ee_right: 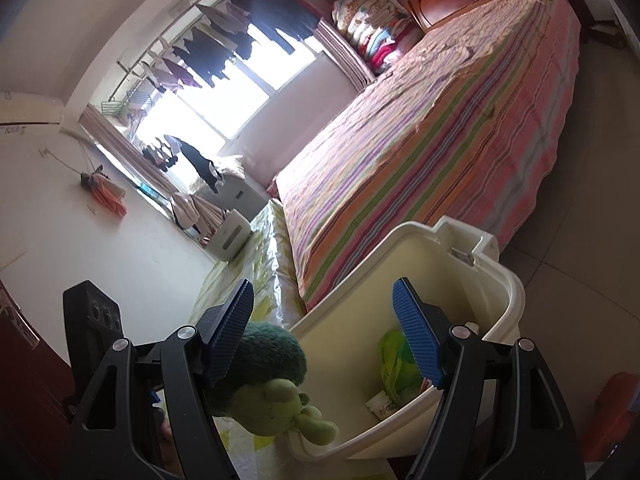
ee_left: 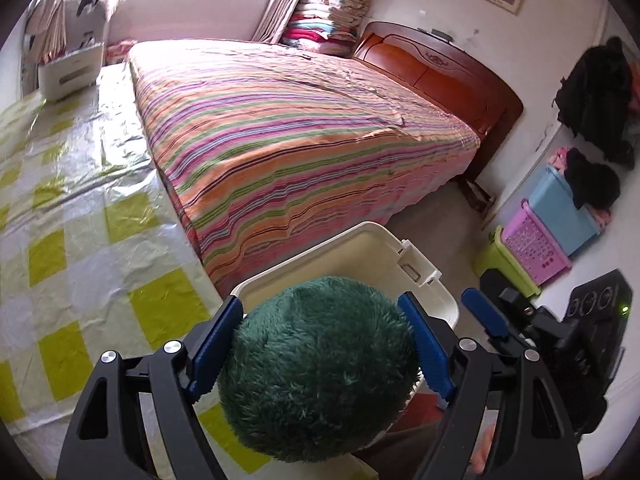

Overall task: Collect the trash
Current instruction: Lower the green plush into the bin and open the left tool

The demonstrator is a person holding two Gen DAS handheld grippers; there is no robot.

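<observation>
My left gripper (ee_left: 320, 344) is shut on a green plush broccoli toy (ee_left: 316, 368) and holds it just above the near rim of a cream plastic bin (ee_left: 416, 268). In the right wrist view the toy (ee_right: 276, 376) hangs at the bin's left rim, dark green top up and light green stalk down. My right gripper (ee_right: 324, 332) is open and empty, with its fingers over the bin (ee_right: 500, 280). A green plastic bag (ee_right: 394, 364) and a small white scrap (ee_right: 380, 402) lie at the bottom of the bin.
A bed with a striped cover (ee_left: 296, 128) stands right behind the bin. A green-checked plastic sheet (ee_left: 72, 216) lies to the left of the bed. Coloured baskets (ee_left: 532, 248) and a black speaker (ee_left: 596, 312) stand to the right by the wall.
</observation>
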